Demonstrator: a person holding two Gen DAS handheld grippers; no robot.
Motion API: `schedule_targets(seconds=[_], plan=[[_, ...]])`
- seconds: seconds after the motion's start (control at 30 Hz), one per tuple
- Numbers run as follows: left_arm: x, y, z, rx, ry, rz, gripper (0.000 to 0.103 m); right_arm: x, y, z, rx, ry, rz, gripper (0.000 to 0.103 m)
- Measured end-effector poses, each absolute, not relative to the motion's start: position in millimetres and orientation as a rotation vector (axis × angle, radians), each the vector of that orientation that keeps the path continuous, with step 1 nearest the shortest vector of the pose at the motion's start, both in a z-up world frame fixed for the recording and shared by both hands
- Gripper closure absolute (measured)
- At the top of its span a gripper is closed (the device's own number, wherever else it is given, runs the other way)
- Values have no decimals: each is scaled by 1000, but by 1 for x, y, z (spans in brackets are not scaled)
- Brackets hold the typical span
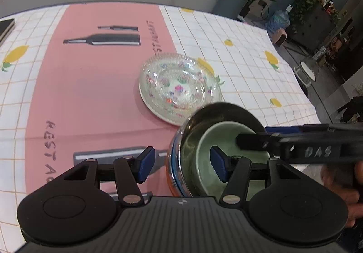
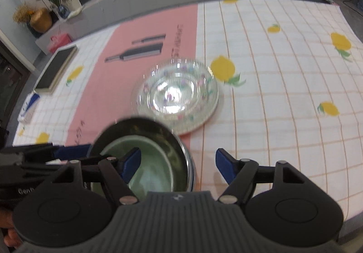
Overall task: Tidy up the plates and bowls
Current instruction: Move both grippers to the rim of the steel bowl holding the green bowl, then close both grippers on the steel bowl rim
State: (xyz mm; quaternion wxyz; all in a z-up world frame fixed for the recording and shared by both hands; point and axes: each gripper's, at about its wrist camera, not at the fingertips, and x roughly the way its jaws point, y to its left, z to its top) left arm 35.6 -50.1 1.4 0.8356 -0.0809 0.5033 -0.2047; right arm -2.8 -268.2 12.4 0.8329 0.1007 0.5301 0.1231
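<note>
A steel bowl stands on the tablecloth near the front, and a green ceramic bowl is nested inside it. My left gripper straddles the steel bowl's left wall, one blue pad outside and one over the green bowl, with neither pressing. My right gripper straddles the right wall the same way, its jaws wide. A finger of the right gripper reaches over the green bowl in the left wrist view. Behind the bowls, a clear glass dish rests on a flower-patterned plate.
A checked tablecloth with lemons and a pink panel covers the table. A dark flat book lies at the far left, with a blue and white packet near it. The table's right edge drops to the floor.
</note>
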Motion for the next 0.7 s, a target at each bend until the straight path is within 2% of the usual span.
schedule_targets(seconds=[0.27, 0.33, 0.4, 0.7], plan=[[33, -60, -14, -132, 1102, -406, 37, -2, -267, -11, 234, 1195, 180, 33], [33, -60, -18, -137, 1118, -400, 37, 0, -269, -16, 265, 1216, 184, 35], [32, -60, -22, -141, 1132, -396, 37, 1, -269, -21, 293, 1233, 194, 43], [26, -67, -25, -118, 1153, -454, 36, 2, -267, -23, 332, 1234, 219, 45]])
